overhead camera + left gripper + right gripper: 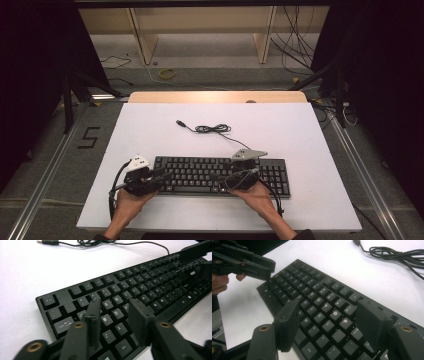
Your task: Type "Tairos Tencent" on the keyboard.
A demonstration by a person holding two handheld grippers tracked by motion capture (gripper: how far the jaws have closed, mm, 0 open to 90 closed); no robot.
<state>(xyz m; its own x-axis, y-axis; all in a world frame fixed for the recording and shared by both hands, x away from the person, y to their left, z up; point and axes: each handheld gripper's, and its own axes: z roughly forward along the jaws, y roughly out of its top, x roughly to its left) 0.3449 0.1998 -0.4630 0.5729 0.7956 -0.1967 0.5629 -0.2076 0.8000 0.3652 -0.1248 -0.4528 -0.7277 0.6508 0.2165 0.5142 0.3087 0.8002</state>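
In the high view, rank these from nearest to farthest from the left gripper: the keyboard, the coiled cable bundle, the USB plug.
From the left gripper:
1. keyboard, directly beneath its jaws.
2. USB plug, beyond the keyboard, mid-table.
3. coiled cable bundle, right of the plug.

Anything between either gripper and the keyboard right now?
Nothing visible. The left gripper hangs over the keyboard at its left end with its jaws apart above the letter keys; the right gripper is over the right letter keys, jaws wide. The cable lies on the table behind, clear of both.
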